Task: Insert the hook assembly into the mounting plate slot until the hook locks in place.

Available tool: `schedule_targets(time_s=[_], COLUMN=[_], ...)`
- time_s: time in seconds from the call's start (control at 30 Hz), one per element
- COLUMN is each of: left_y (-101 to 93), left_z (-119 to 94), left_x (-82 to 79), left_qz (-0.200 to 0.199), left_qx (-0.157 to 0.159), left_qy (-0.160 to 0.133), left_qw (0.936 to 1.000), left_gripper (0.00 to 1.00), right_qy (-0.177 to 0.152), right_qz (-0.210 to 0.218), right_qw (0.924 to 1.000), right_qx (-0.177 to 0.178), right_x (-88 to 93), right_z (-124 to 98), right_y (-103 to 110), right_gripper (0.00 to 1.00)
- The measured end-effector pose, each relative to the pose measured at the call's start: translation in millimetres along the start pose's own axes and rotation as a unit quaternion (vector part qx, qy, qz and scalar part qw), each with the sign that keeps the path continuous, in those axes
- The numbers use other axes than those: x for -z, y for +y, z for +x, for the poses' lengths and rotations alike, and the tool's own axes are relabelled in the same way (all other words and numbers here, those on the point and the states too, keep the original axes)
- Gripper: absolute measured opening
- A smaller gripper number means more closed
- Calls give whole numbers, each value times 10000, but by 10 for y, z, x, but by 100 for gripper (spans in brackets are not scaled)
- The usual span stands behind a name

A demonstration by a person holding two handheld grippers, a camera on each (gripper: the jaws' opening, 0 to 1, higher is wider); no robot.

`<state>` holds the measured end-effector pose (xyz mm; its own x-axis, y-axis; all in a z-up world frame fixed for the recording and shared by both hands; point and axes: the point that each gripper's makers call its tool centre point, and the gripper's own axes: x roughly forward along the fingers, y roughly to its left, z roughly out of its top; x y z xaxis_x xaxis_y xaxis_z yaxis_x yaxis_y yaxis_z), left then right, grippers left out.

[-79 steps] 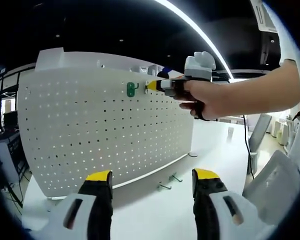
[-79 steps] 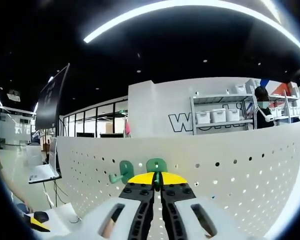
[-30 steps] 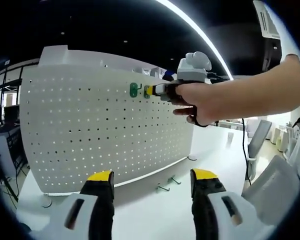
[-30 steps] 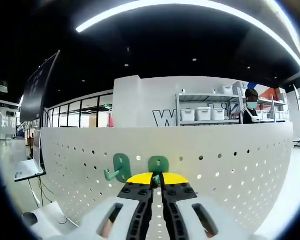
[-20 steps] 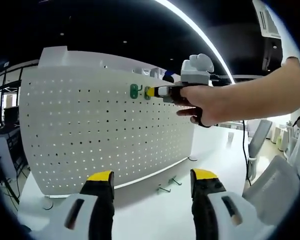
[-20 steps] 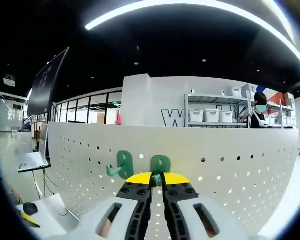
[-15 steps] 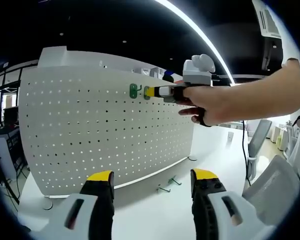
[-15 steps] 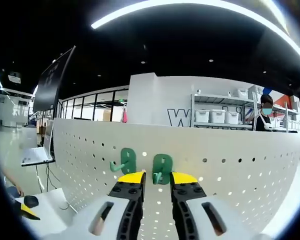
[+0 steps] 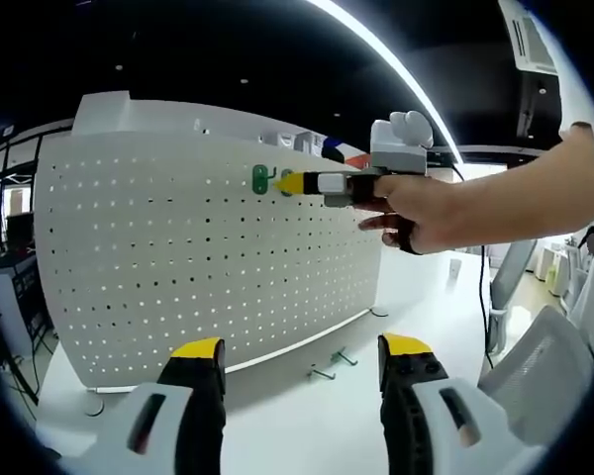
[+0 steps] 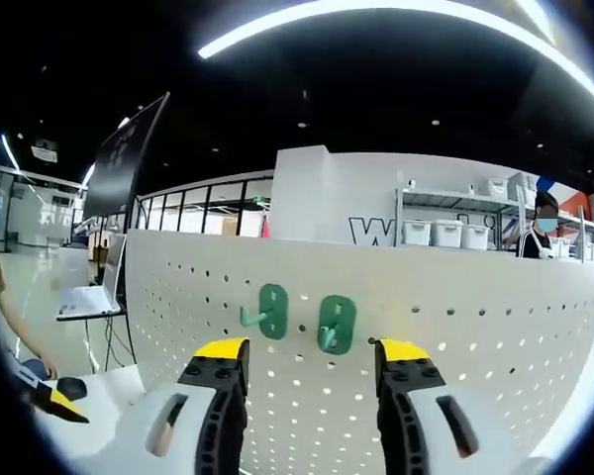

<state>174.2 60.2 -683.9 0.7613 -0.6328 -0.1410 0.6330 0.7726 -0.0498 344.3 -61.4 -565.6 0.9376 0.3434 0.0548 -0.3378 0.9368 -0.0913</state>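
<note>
Left tool [image 9: 301, 361]: two black jaws capped in yellow, set in white housings with a slot in each. Right tool [image 10: 310, 356]: the same build, black ribbed jaws, yellow tips, white slotted shells; from the side it shows a white lobed top block and a black band across the person's hand [image 9: 421, 206]

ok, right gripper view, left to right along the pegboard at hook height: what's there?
Open laptop off the board's left end → left green plastic hook → right green plastic hook, both mounted on the white perforated pegboard, which runs on to the right. Right gripper jaws stand open below.
</note>
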Motion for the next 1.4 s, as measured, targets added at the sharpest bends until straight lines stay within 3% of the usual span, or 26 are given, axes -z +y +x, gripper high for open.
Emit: schedule_targets(time_s=[0.17,0.3,0.57,1.4], left_y=[5,11,12,15], left_z=[0,-1,12,33], left_x=[-2,-6,-7,36], left_qz=[4,22,26,54], left_qx=[-2,-5,2,38], left_qy=[6,10,14,75], left_qw=[10000,10000,10000,10000], left_gripper=[64,64,64,65], right_qy=[-79,-439,-550,-76], right_qz=[-3,235,281,113], right_qw=[9999,9964,9947,9940], right_qx=[-143,-685,-825,-1084], right_x=[-29,-94,-147,257], right_z=[-38,-117,-154,-673], right_y=[-19,56,21,-33], right_gripper=[46,45,45,48])
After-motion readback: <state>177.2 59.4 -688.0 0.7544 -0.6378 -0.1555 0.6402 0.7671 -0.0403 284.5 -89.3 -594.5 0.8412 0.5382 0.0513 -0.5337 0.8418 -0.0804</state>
